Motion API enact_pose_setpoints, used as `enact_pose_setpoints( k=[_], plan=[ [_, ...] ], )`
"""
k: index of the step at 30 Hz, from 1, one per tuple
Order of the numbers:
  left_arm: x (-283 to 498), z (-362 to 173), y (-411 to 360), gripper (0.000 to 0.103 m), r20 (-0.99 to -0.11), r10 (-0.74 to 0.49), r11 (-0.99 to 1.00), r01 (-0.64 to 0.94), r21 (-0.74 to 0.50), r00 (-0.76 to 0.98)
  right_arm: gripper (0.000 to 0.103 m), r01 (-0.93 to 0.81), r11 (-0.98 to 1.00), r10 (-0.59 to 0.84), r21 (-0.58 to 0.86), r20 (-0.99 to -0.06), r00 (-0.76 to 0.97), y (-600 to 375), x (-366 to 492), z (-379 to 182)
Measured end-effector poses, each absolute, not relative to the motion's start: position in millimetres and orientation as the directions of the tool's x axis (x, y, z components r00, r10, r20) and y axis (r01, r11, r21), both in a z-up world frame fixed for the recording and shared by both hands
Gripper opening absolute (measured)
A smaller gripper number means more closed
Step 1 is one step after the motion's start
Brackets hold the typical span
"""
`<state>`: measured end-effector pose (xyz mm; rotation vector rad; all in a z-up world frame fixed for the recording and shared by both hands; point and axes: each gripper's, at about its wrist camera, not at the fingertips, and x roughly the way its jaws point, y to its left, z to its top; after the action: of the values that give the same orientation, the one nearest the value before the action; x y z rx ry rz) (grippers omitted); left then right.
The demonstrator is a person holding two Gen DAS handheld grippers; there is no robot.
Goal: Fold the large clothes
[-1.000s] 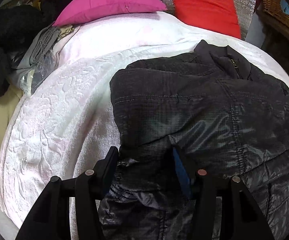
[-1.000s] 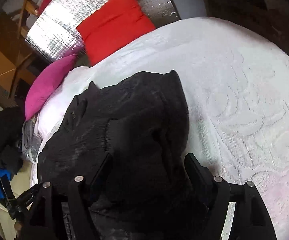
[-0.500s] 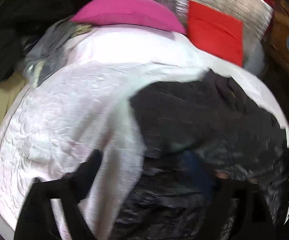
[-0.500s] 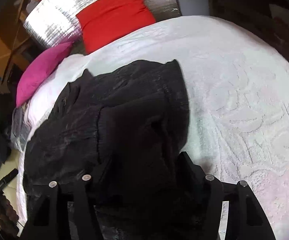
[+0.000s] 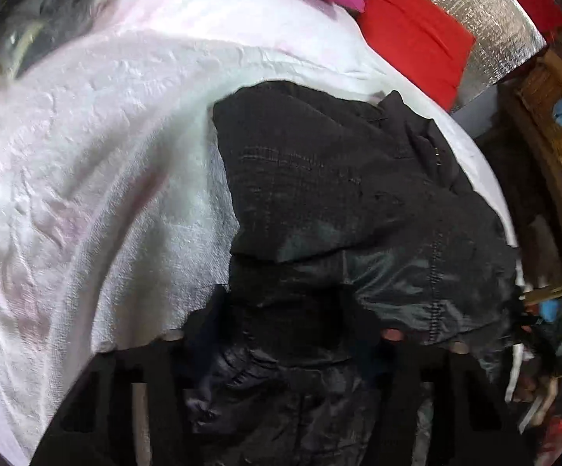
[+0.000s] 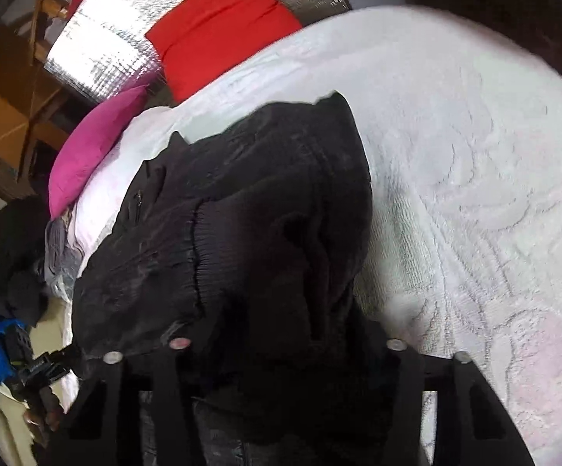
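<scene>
A large black padded jacket (image 5: 339,194) lies partly folded on a white textured bedspread (image 5: 86,174), collar toward the cushions. My left gripper (image 5: 284,310) straddles a bunch of the shiny fabric at the jacket's near left edge. Its jaws are closing and both fingers touch the bunch. In the right wrist view the same jacket (image 6: 261,213) fills the middle. My right gripper (image 6: 288,330) is at its near right side, jaws closing on a thick dark fold that fills the gap. The fingertips are hard to pick out against the black cloth.
A pink cushion (image 6: 90,147) and a red cushion (image 6: 222,27) lean on a silver foil panel (image 6: 106,39) at the head of the bed. Dark clothes (image 6: 1,252) are piled beyond the left edge. Bare bedspread (image 6: 475,194) lies right of the jacket. A wicker shelf (image 5: 552,116) stands at the right.
The left gripper spread wide, shifted sideways and rolled, then narrowed again around the jacket's edge. The right fingers drew in on the fold while that hand stayed put.
</scene>
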<state>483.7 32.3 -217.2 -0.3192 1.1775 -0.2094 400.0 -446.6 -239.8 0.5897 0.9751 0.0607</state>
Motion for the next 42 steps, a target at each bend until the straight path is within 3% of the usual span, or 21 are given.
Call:
enact_pose_setpoints(
  k=[2,6,10,12,14,29,42],
  plan=[
    [482,-210,32,0.038,-0.862,-0.318,0.937,-0.005,-0.348,0.394,0.042,0.189,0.859,0.284,0.476,-0.750,0.597,-443,396,-230],
    [480,-204,38,0.034,-0.859,-0.265,0.956,0.000,-0.295,0.438,0.041,0.166,0.889,0.244,0.426,-0.748,0.617,-435,393,-224],
    [482,-219,27,0.042,-0.897,-0.173,0.981,-0.005,-0.192,0.406,0.046,0.177,0.888,0.260,0.425,-0.781,0.568,-435,403,-243],
    [482,-214,26,0.043,-0.896,-0.170,0.982,-0.003,-0.188,0.410,0.058,0.196,0.871,0.273,0.451,-0.775,0.570,-440,401,-239],
    [482,-211,22,0.053,-0.896,-0.186,0.979,-0.005,-0.205,0.403,0.064,0.196,0.862,0.292,0.468,-0.772,0.564,-443,400,-239],
    [396,-176,53,0.055,-0.871,-0.202,0.976,0.019,-0.216,0.448,0.065,0.094,0.828,0.394,0.553,-0.693,0.604,-467,336,-221],
    [250,-184,72,0.056,-0.806,-0.189,0.979,0.041,-0.201,0.560,0.066,0.066,0.792,0.442,0.607,-0.646,0.623,-459,212,-229]
  ],
)
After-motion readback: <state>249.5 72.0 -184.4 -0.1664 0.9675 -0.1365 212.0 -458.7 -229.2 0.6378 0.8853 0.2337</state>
